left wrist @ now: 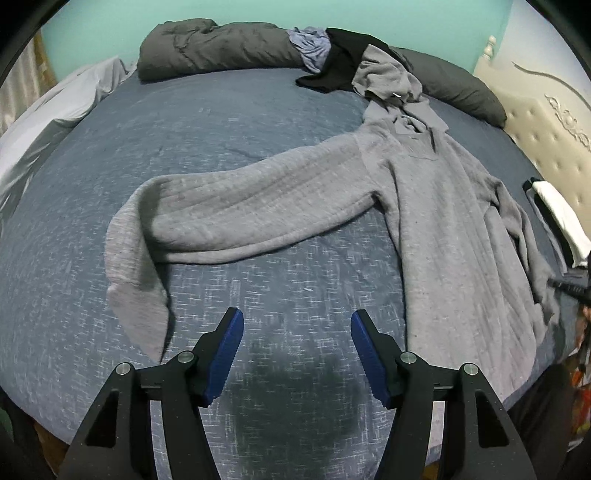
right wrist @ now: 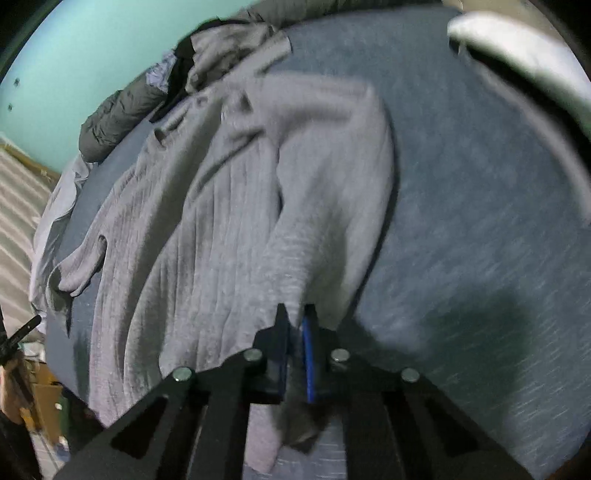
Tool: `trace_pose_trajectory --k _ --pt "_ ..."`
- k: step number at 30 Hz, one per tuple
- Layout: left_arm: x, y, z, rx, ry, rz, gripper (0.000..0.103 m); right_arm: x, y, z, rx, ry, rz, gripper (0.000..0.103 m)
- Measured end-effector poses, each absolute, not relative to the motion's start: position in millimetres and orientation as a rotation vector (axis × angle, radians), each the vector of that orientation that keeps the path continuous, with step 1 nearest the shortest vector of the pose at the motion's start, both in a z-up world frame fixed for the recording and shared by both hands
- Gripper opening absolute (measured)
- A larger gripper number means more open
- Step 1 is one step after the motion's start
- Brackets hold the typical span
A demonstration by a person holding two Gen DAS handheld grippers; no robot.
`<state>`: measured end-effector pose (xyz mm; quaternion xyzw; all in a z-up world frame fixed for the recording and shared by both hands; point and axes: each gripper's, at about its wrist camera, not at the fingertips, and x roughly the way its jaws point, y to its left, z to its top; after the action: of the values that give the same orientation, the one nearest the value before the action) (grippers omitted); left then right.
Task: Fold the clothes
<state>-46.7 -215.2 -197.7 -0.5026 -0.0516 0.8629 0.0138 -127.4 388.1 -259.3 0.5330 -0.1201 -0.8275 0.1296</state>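
Nearest my left camera, the left claw (left wrist: 297, 325) hangs spread wide over the bed (left wrist: 221, 122), its ridged blue pads (left wrist: 225, 354) gripping nothing, with a dark shadow on the sheet beneath. That sheet is a blue-grey weave flecked with pale cross-hatching, stretched fairly flat.

Just beyond the pads lies the grey sweater (left wrist: 436, 206), a soft knit with faint lengthwise ribbing. Its body runs along the right of this view, collar pointing away from me. One sleeve (left wrist: 236, 218) stretches left across the bed, then bends so that its cuff folds back toward the claw.

On my right camera, which is blurred, the right claw (right wrist: 295, 321) is pinched narrow on a fold of the sweater (right wrist: 221, 221), the cloth gathered between the pads and drooping below them. From there the knit rises in a rounded hump before spreading into rumpled ridges.

Further off, past the collar, a heap of clothes (left wrist: 384, 74) sits near the head of the bed: a grey piece, a black one and a pale blue bunched one, touching each other. Beside them lies a rolled dark grey quilt (left wrist: 214, 46), puffy and creased, and a dark pillow (left wrist: 458, 88) on the other side. A tufted cream headboard (left wrist: 546, 125) stands at the far right, and a mint-green wall (left wrist: 258, 11) closes the view.
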Motion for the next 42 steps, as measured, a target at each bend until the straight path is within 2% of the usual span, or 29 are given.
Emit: trace_pose_trajectory --k 9,19,22,23,24,27,32,42 --pt "-50.7 -203.9 -208.1 -1.585 -0.172 2.668 0.065 -152.7 469.2 -166.4 1.436 -0.168 -2.689 0.006" --pt "-52.6 -200.7 -221.3 -1.643 -0.176 2.636 0.065 -193.1 522.4 -119.6 1.416 -0.042 -2.960 0.007" --pt "-49.8 -201.5 -220.8 -1.634 -0.194 2.634 0.065 -205.2 538.3 -105.5 1.405 0.000 -3.041 0.027" --pt "-49.0 -201.8 -221.5 -1.636 -0.194 2.633 0.065 -208.1 542.6 -101.2 1.396 0.011 -3.065 0.049" --pt "-48.8 -201.7 -223.1 -1.643 -0.193 2.629 0.065 -203.8 540.1 -98.6 1.357 -0.003 -3.070 0.066" --pt "-48.1 -200.6 -226.7 -1.659 -0.193 2.619 0.065 -191.0 531.8 -91.3 1.243 -0.044 -3.076 0.066" --pt "-45.2 -192.6 -224.7 -1.635 -0.213 2.604 0.065 -170.3 475.7 -117.2 1.262 -0.104 -2.741 0.066" --pt "-31.3 -169.6 -210.3 -1.596 -0.179 2.580 0.065 -116.9 344.8 -230.6 1.486 0.046 -2.195 0.066"
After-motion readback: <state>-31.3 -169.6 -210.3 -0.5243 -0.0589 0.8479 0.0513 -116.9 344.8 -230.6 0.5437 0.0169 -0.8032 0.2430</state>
